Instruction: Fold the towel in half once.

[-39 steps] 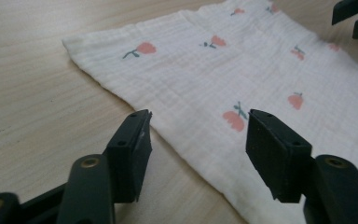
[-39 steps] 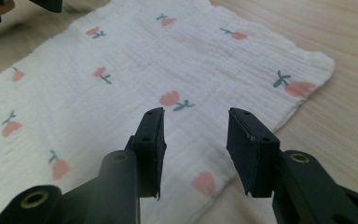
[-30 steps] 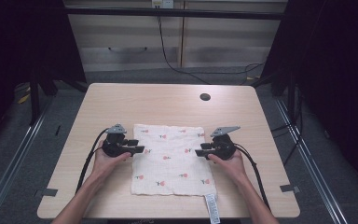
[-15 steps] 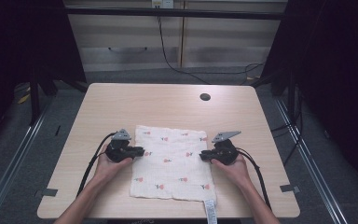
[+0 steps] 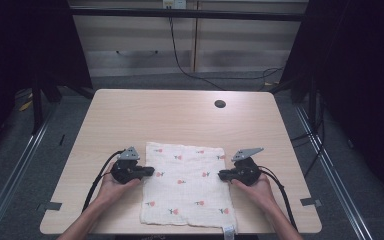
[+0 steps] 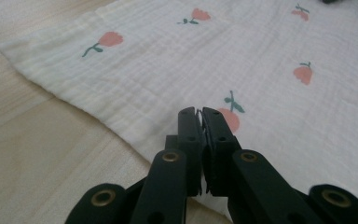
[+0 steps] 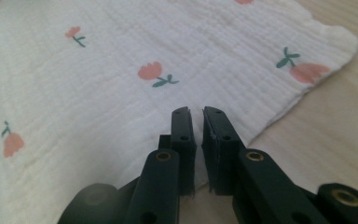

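Observation:
A white cloth (image 5: 187,185) printed with small red flowers lies flat on the near half of the wooden table (image 5: 180,120). My left gripper (image 5: 152,171) lies level at the cloth's left edge, pointing inward. In the left gripper view its jaws (image 6: 200,114) are pressed together on the cloth (image 6: 261,56) at that hem. My right gripper (image 5: 220,175) mirrors it at the right edge. Its jaws (image 7: 196,114) have just been closing and now pinch the cloth (image 7: 98,84), with a thin sliver of fabric between them.
A dark round hole (image 5: 220,104) sits in the tabletop at the far right. A small tag (image 5: 227,231) hangs from the cloth's near edge at the table's front. Cables trail from both grippers toward the person. Bare wood lies beyond the cloth.
Both grippers have come toward the near edge and their jaws have closed on the cloth's side edges. The cloth has slid slightly nearer with them.

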`<state>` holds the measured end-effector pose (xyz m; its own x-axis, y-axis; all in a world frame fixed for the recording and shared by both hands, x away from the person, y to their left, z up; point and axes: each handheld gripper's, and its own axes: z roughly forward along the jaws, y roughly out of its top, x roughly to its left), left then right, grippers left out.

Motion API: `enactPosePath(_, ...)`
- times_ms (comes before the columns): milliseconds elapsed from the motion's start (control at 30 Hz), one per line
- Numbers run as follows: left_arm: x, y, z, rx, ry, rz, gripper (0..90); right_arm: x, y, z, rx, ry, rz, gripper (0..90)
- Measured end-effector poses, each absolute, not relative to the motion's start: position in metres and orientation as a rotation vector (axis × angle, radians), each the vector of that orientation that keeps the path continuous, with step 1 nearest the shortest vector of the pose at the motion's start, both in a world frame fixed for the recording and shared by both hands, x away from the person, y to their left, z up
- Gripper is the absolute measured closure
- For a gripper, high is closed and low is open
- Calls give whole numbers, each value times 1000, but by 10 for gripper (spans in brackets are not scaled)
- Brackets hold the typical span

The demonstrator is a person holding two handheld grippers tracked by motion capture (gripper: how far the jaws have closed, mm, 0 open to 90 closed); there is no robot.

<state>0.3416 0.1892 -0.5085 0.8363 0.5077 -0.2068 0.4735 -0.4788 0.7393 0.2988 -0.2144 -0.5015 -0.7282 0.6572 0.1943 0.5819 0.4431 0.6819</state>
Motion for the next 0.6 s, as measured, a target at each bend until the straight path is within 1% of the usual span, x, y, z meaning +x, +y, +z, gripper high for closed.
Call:
enactPosePath(67,342,190,-509,2150,713,45,878,298,-214,-501,1118,2585,1161,820)
enactPosePath(133,341,188,-508,2161,711,67,878,300,-214,-500,1118,2592,1149,767)
enactPosePath(200,340,186,-508,2169,695,88,878,312,-219,-497,1138,2541,1181,761)
enactPosePath(300,344,185,-508,2165,704,73,885,333,-226,-498,1198,2478,1176,726)
enactPosePath(367,344,185,-508,2165,704,74,885,345,-227,-496,1207,2447,1180,725)
enactPosePath(467,343,186,-508,2161,702,73,884,362,-227,-494,1233,2402,1189,695)
enactPosePath(600,344,187,-509,2154,710,68,884,379,-228,-501,1289,2395,1137,659)
